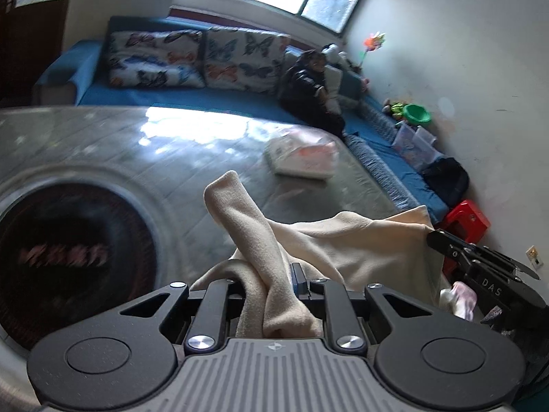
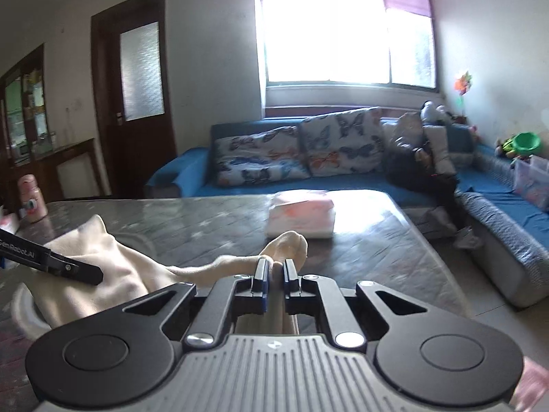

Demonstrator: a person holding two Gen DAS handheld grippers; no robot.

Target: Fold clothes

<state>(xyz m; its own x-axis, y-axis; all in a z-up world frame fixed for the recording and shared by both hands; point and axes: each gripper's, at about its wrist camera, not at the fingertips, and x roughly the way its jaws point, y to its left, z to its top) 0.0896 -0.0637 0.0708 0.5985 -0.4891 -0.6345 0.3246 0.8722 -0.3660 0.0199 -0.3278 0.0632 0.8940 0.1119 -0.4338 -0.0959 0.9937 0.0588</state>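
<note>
- Our left gripper [image 1: 271, 283] has its fingers pinched on a bunched fold of the cream fleece garment [image 1: 350, 243]; the cloth rises between them and flops over toward the counter.
- Our right gripper [image 2: 274, 273] has its fingers [image 2: 261, 271] pressed together on another part of the same cream fleece garment [image 2: 103, 267], a rounded tip of cloth poking up just past them.
- The garment hangs between the two grippers, above the glossy grey counter [image 2: 192, 226]; we cannot tell whether any part of it touches the surface.
- In the left wrist view the right gripper [image 1: 433, 237] sits at the garment's far edge.
- A folded white-and-pink stack [image 2: 302, 218] lies farther along the counter, well apart from the garment.
- Beyond the counter stands a blue sofa [image 2: 343, 185] with butterfly-print cushions [image 2: 264, 158] under a bright window [image 2: 343, 31].
</note>
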